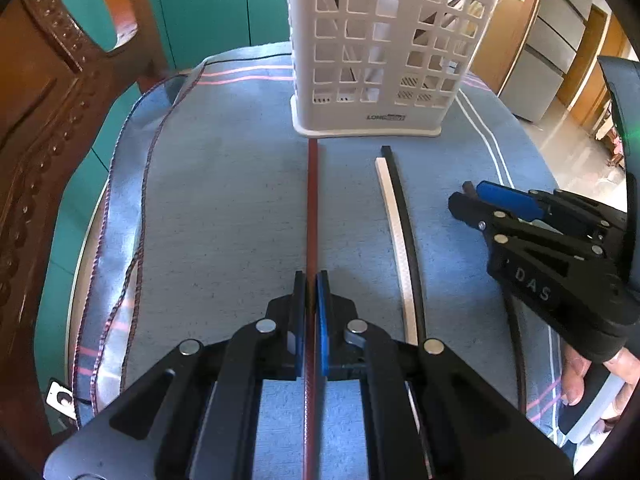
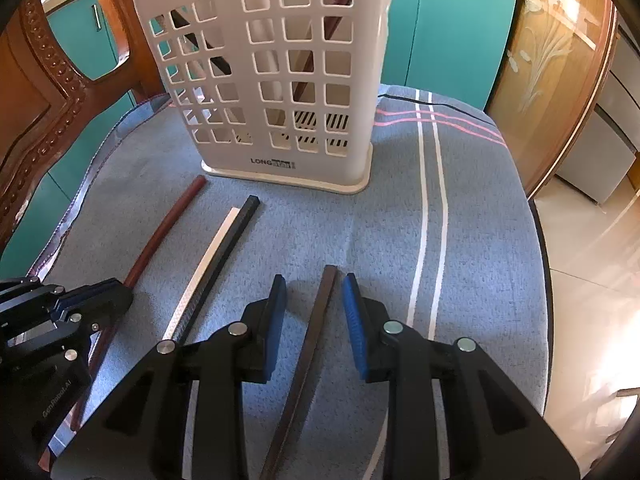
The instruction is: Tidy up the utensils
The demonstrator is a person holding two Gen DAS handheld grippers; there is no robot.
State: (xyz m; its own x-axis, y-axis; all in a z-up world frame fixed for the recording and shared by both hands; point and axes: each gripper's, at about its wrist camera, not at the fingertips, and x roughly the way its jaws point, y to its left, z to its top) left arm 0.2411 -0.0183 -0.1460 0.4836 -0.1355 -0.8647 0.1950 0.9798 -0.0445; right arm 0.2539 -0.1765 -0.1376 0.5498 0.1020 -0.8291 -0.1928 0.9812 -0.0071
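The left gripper was pinched tight on the red chopstick, its pads pressing the stick from both sides. The stick ran straight ahead from between the fingers, and its far end reached the foot of the white holder, which stood upright on the blue cloth beyond the fingertips. Dark and pale sticks showed through the holder's grid holes.

To the right of the left fingers lay a white chopstick and a black chopstick, side by side and touching along their length, their far ends short of the holder.

The right gripper had its fingers spread partway, with a brown chopstick lying on the cloth in the gap between them. Neither pad touched it; blue cloth showed on both sides of the stick. Its far end reached just past the fingertips, and the holder stood well ahead, a little to the left.

In the left view a bare hand held the right gripper's handle. A carved wooden chair stood left of the table.
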